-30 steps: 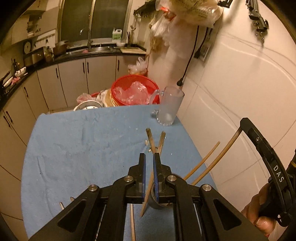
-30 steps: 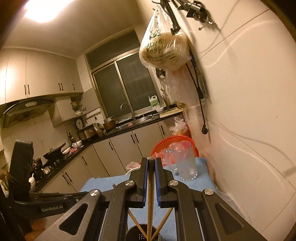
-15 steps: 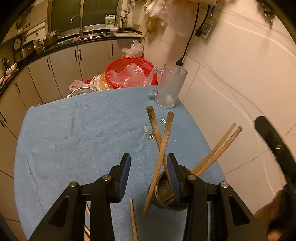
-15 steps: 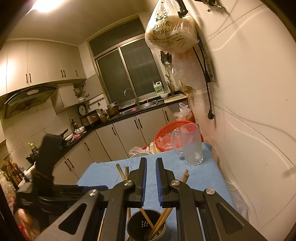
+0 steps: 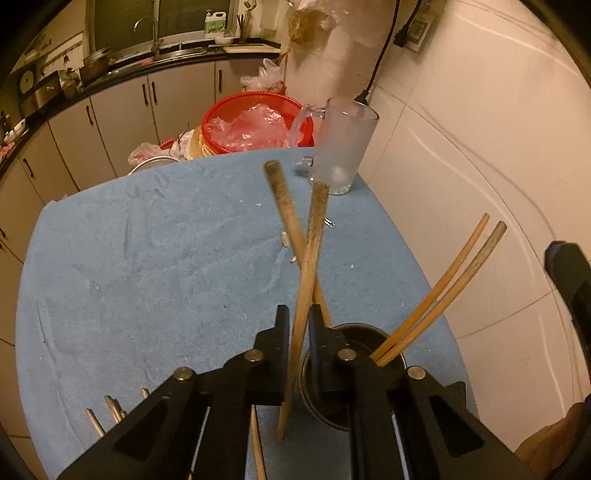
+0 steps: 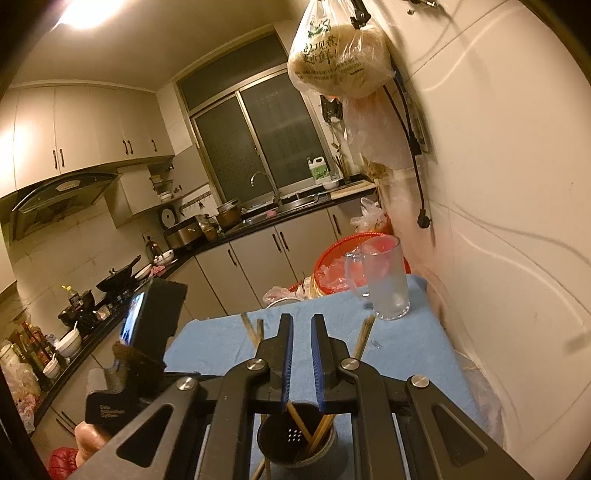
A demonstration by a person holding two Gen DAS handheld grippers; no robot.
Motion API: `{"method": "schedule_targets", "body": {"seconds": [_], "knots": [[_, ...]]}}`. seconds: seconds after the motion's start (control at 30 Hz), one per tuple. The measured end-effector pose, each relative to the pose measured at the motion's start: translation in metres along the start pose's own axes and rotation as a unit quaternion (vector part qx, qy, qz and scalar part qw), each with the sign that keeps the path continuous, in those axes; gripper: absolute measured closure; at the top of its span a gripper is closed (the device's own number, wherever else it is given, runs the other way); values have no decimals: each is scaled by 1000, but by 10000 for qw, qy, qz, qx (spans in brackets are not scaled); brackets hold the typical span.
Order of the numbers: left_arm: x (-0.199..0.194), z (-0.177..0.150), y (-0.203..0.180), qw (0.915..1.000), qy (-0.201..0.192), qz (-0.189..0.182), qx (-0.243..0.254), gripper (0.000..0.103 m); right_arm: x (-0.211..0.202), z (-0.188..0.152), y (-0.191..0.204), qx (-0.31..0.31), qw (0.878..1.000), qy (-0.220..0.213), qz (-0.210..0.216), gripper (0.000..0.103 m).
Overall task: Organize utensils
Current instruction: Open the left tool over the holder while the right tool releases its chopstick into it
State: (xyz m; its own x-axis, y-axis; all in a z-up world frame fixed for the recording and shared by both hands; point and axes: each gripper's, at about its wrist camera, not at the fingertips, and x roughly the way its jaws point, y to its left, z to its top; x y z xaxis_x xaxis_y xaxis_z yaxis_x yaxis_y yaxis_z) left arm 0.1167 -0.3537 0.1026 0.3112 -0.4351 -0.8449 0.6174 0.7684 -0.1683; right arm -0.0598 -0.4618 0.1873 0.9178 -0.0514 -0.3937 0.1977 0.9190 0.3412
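The left gripper (image 5: 295, 332) has just closed its jaws on a long wooden chopstick (image 5: 308, 280) standing outside the dark metal holder (image 5: 397, 363) on the blue-clothed worktop (image 5: 147, 258). The right gripper (image 6: 299, 354) hovers over the holder, jaws narrow, empty. Next: lift the chopstick's tip over the rim.

Dim kitchen under warm ceiling light (image 6: 79, 14)
Pale cabinets (image 6: 85, 136) line tiled walls; a dark window (image 6: 258, 144) sits above the sink (image 6: 291, 203).

you have open blue cloth (image 5: 147, 258) to your left; leaning chopsticks (image 5: 443, 291) fan over the holder (image 5: 369, 339), the glass mug (image 5: 343, 147) guards the far corner
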Motion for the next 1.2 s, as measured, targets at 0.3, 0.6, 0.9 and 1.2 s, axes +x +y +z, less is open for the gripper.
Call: {"method": "schedule_targets", "body": {"seconds": [0.3, 0.6, 0.9, 1.2], "knots": [[-32, -6, -2, 9995, -313, 52, 64, 96, 3, -7, -5, 135, 9999, 99, 25, 92], [-96, -2, -12, 9956, -908, 122, 218, 96, -10, -5, -11, 245, 9997, -33, 32, 92], [-143, 8, -27, 9894, -1414, -37, 326, 96, -22, -6, -15, 291, 9995, -139, 20, 92], [-106, 7, -32, 9935, -1091, 59, 329, 96, -26, -11, -21, 355, 9993, -111, 2, 92]]}}
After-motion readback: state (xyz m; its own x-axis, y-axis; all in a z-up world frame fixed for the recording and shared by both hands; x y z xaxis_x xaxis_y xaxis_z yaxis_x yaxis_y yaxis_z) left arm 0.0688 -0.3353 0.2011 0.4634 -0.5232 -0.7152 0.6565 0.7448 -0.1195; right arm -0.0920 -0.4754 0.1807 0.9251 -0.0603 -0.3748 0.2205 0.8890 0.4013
